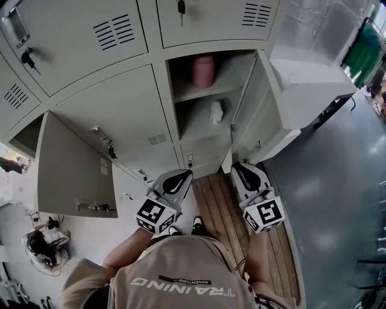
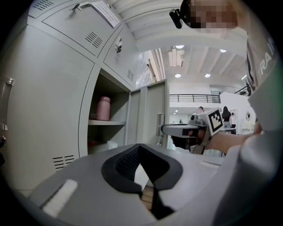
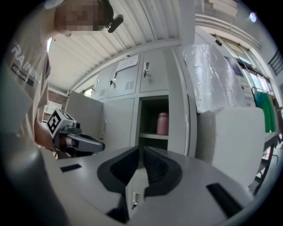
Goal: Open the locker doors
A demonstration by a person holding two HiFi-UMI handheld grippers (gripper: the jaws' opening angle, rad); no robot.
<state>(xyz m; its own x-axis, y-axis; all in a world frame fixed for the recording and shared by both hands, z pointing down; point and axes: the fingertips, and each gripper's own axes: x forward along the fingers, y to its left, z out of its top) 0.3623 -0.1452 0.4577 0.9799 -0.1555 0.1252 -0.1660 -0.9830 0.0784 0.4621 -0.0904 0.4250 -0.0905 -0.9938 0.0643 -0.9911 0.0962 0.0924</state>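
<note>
A bank of grey lockers fills the head view. One locker (image 1: 208,99) stands open, its door (image 1: 258,111) swung out to the right, with a pink bottle (image 1: 204,71) on the upper shelf and a small white object (image 1: 217,112) below. At the left a second door (image 1: 72,166) also hangs open. My left gripper (image 1: 180,176) and right gripper (image 1: 239,167) hover low before the lockers, both shut and holding nothing. The bottle (image 2: 103,108) shows in the left gripper view past my shut left gripper (image 2: 148,183). It (image 3: 162,123) shows again beyond my right gripper (image 3: 140,165).
Closed doors carry keys in their locks (image 1: 27,58) (image 1: 181,7) (image 1: 190,161). A plastic-wrapped white cabinet (image 1: 313,54) stands right of the lockers. Wooden planks (image 1: 214,202) lie under my feet, and a bag with cables (image 1: 42,244) sits on the floor at the left.
</note>
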